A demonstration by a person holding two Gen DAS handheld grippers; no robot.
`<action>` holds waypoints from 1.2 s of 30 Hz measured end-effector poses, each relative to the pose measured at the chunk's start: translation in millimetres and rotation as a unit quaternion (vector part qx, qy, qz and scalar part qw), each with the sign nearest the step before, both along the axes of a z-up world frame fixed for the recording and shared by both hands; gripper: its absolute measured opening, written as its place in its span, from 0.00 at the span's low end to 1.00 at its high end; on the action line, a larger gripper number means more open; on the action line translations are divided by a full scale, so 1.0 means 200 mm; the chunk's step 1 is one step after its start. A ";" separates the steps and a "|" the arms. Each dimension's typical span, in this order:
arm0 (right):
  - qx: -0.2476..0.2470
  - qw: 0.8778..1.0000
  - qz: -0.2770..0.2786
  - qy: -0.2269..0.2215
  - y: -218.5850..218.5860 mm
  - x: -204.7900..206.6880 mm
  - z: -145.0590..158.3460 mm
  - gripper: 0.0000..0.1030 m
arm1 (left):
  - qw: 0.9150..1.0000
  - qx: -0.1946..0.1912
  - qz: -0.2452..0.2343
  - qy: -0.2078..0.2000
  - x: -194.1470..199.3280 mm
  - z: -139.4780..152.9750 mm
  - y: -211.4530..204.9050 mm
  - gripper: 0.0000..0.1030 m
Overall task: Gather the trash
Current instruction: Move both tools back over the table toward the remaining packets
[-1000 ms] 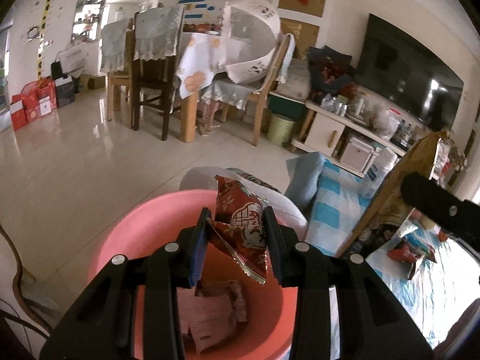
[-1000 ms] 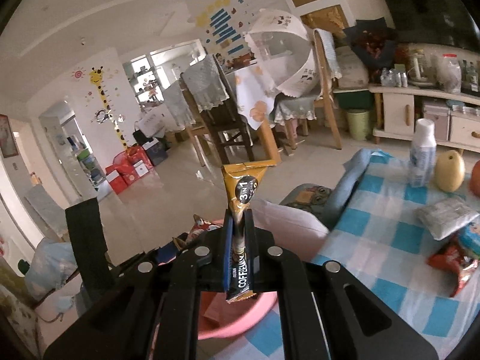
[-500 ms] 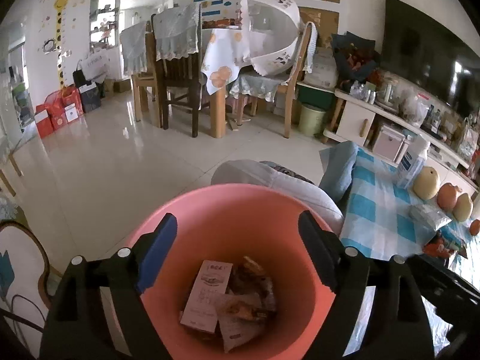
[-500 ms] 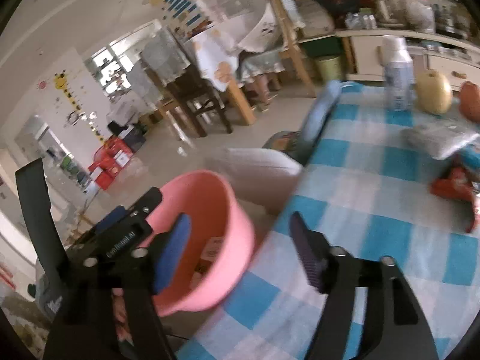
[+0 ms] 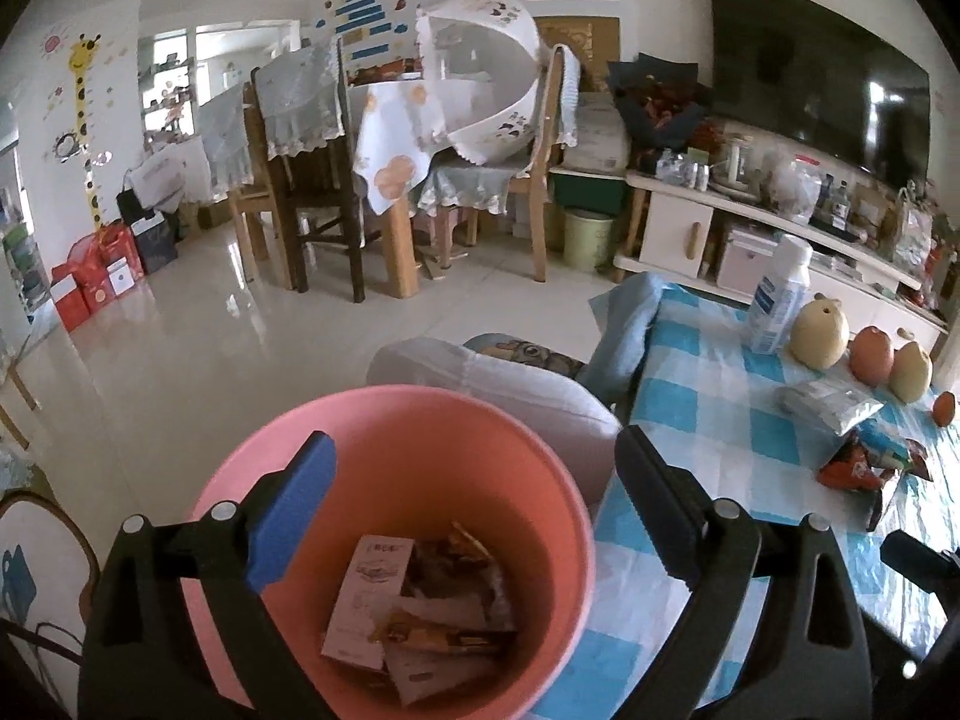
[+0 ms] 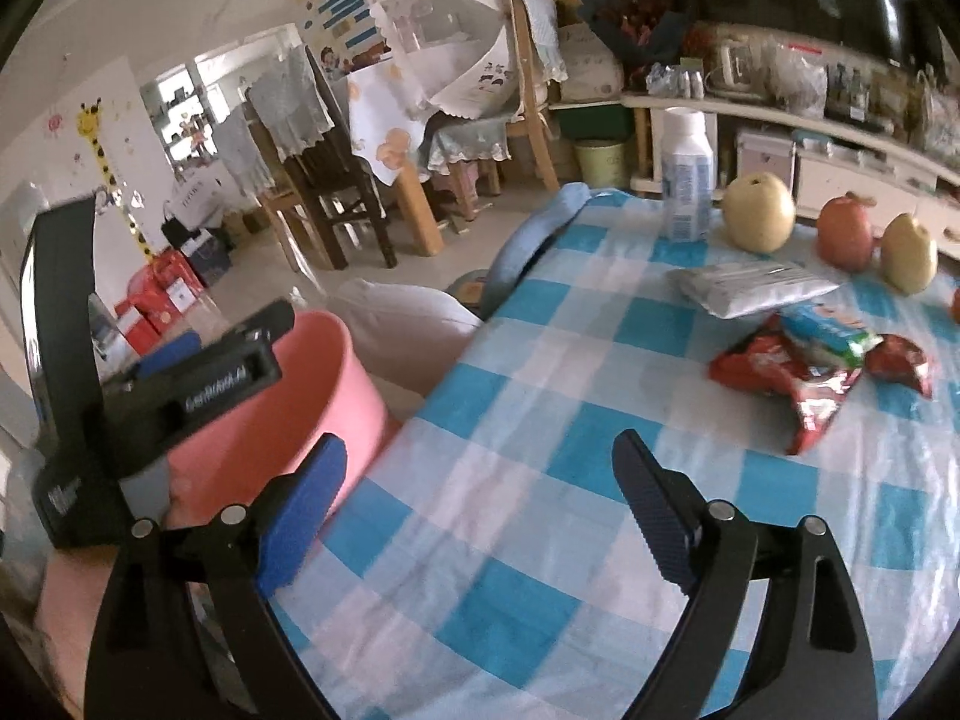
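A pink bin (image 5: 528,462) stands off the table's left edge and holds several wrappers and a paper slip (image 5: 366,594). My left gripper (image 5: 474,474) is open and empty right above the bin. My right gripper (image 6: 480,480) is open and empty over the blue checked tablecloth (image 6: 540,396), with the bin (image 6: 336,390) to its left. On the table lie red snack wrappers (image 6: 774,366), a blue-green packet (image 6: 831,330) and a silver pouch (image 6: 750,288). The red wrappers also show in the left wrist view (image 5: 852,471).
A white bottle (image 6: 687,180), two pears (image 6: 759,210) and a red fruit (image 6: 846,234) stand at the table's far side. A grey cushion (image 5: 510,384) sits beyond the bin. Dining chairs, a table and a TV stand fill the room behind.
My left gripper opened and dropped the red wrapper into the bin. My right gripper opened and released the coffee sachet, then swung right over the table.
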State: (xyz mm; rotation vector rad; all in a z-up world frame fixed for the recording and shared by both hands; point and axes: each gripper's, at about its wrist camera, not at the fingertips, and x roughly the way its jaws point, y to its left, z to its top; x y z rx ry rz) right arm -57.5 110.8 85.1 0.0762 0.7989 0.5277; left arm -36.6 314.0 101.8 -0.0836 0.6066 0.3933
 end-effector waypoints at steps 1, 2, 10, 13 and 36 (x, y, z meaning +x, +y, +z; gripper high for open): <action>-0.003 1.000 -0.001 -0.002 -0.01 -0.01 0.00 0.87 | 1.000 0.000 -0.002 0.000 0.00 0.00 -0.01 0.92; -0.007 1.000 -0.002 -0.004 -0.03 -0.02 0.01 0.90 | 1.000 0.002 -0.008 0.000 0.01 0.00 -0.04 0.92; -0.018 1.000 -0.016 -0.009 -0.16 -0.05 0.01 0.90 | 0.999 0.017 -0.034 0.008 0.06 -0.02 -0.20 0.92; -0.018 1.000 -0.019 -0.007 -0.20 -0.06 0.00 0.90 | 0.999 0.024 -0.043 0.013 0.09 -0.03 -0.26 0.92; -0.007 0.998 -0.057 0.005 -0.53 -0.01 -0.01 0.90 | 0.993 0.065 -0.092 0.035 0.17 -0.09 -0.58 0.92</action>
